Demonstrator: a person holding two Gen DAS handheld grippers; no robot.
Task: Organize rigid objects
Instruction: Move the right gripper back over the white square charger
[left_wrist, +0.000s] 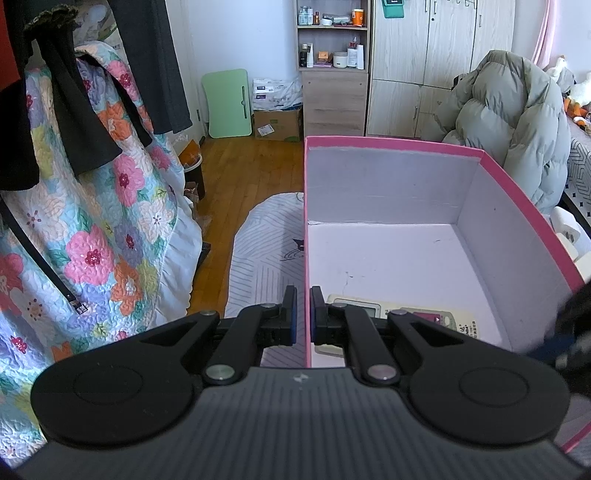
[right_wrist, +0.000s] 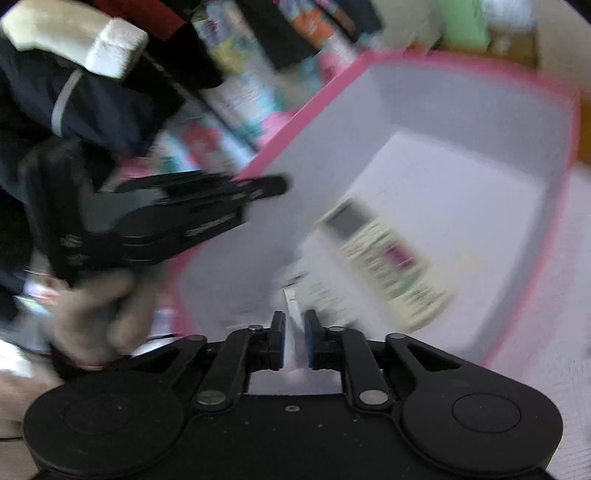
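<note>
A pink box (left_wrist: 513, 192) with a white inside sits on a striped cushion (left_wrist: 266, 251). My left gripper (left_wrist: 303, 317) is shut on the box's left wall (left_wrist: 306, 236) near the front corner. A cream remote control (left_wrist: 424, 317) lies flat on the box floor near that corner. In the blurred right wrist view the same box (right_wrist: 565, 122) and remote (right_wrist: 384, 258) show, with a second pale item (right_wrist: 325, 295) beside the remote. My right gripper (right_wrist: 294, 343) is over the box's near end, jaws narrowly apart with something thin and white between them. My left gripper (right_wrist: 184, 218) shows at left.
A floral quilt (left_wrist: 92, 221) and dark clothes (left_wrist: 74, 110) hang at left. A wooden floor (left_wrist: 240, 166), a shelf unit (left_wrist: 332, 66), a wardrobe (left_wrist: 443, 55) and a grey puffer jacket (left_wrist: 509, 122) lie beyond the box.
</note>
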